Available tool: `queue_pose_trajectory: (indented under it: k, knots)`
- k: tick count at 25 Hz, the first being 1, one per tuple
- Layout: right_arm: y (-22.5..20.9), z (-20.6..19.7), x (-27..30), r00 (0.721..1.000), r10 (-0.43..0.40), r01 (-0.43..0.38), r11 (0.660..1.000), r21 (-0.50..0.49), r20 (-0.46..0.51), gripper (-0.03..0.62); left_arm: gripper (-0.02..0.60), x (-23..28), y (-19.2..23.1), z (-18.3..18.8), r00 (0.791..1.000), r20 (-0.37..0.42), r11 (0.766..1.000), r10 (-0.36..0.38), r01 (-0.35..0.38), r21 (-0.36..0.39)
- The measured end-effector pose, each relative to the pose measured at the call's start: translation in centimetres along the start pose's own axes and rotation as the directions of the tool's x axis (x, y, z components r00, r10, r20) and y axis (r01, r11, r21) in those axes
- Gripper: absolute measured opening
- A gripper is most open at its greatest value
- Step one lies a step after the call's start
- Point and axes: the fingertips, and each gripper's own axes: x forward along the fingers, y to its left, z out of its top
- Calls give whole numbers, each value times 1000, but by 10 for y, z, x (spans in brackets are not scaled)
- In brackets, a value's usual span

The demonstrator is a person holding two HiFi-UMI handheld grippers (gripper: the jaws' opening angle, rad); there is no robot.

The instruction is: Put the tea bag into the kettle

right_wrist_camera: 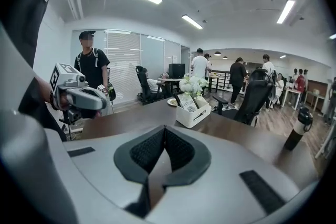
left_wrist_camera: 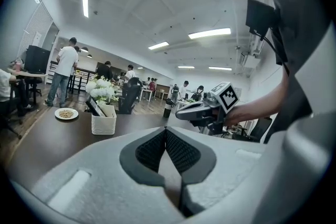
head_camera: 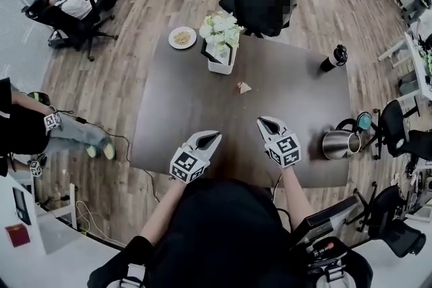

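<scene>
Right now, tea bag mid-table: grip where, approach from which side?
Likely its raised peak: the tea bag sits as a small pointed shape, alone on the table, nothing crowding it. Come steeply from above on the near side with the right gripper, the closer one; its jaws are shut, so open first.

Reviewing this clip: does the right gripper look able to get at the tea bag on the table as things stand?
Probably yes. The tea bag lies alone on bare table ahead of the right gripper, with nothing between them. Its fingers are shut, so they would need to open first.
</scene>
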Motion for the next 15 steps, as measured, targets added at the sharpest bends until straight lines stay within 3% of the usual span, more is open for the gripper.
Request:
queue_pose_trajectory:
  k: [15]
  knots:
    - [-38,6,45,997,43,-52,985,-166,-56,9,6,-38,3,-21,990,-26,989,137,-139,-59]
